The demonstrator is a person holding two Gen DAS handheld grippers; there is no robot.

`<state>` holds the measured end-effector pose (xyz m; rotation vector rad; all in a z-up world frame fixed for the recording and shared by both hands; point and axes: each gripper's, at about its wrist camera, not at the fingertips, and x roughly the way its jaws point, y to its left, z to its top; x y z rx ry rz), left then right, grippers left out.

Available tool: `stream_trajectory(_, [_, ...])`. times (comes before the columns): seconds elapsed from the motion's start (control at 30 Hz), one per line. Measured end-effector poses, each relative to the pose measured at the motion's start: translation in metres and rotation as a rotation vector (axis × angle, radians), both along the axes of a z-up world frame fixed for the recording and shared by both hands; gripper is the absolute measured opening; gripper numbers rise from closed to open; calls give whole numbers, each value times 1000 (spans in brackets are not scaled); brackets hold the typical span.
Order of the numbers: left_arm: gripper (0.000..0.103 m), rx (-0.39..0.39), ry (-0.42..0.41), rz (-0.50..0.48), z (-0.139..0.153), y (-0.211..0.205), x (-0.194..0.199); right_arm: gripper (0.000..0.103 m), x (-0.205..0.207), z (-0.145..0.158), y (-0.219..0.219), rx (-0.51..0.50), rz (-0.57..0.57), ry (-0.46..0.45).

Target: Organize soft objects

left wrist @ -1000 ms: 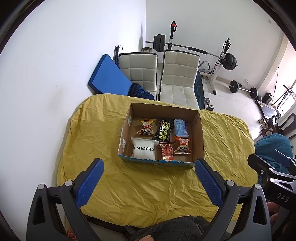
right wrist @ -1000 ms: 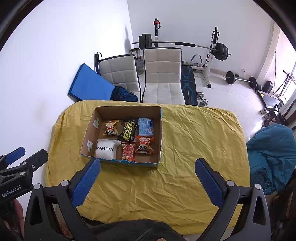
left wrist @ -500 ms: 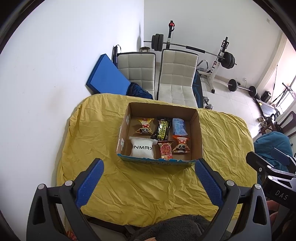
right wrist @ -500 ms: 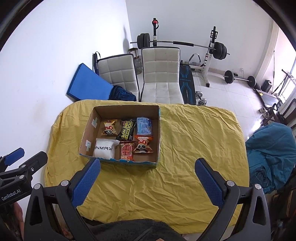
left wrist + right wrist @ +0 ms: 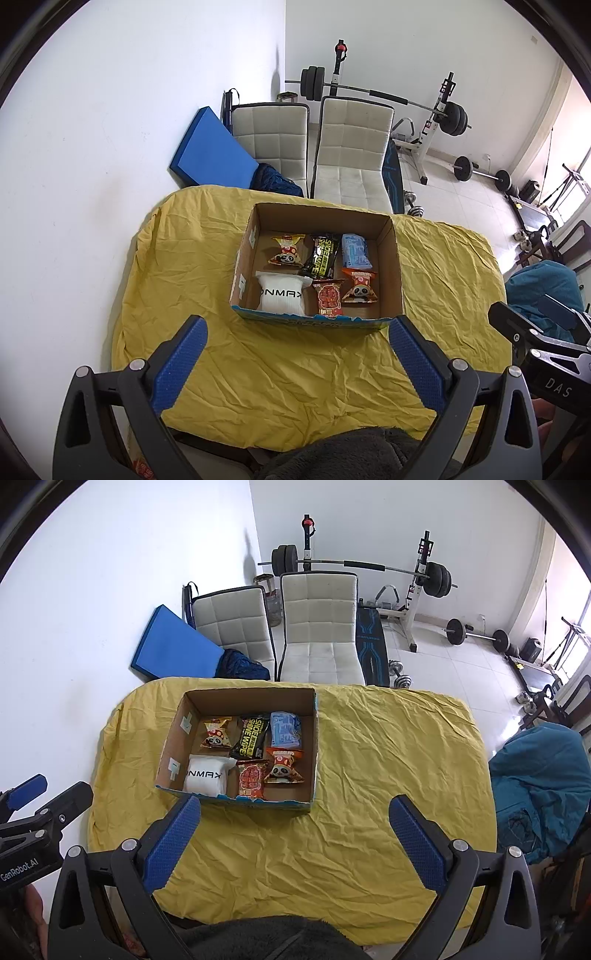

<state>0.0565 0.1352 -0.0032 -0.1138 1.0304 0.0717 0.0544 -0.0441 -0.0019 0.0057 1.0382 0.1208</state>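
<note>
On yellow cloth [image 5: 295,369], cardboard box [image 5: 391,254] sitting with six soft packs [image 5: 325,269] lying inside, neat rows. Left gripper [image 5: 295,354] and right gripper [image 5: 295,830] hanging above near edge, fingers wide apart, holding nothing. No packs lying outside; job looking nearly finished.

The white pouch [image 5: 279,294] at the 7 o'clock corner of the cardboard box [image 5: 393,266] carries black capitals that read "ONMAX"; its first letters are hidden by a fold. The black packet [image 5: 251,736], at the 12 o'clock side of the box, bears yellow print reading "SHOE SHINE WIPE". Print on the red packet [image 5: 251,783] and the blue packet [image 5: 284,729] is too small to read. In the right wrist view, the left gripper [image 5: 35,825] at 9 o'clock shows "GenRobot.AI" in white on its black body. In the left wrist view, the right gripper [image 5: 543,343] at 4 o'clock shows "DAS".
</note>
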Motion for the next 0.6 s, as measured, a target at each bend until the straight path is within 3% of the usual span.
stream_trajectory(0.6, [101, -5, 14, 4, -5, 3, 4, 103, 1, -1, 1, -8, -9, 9])
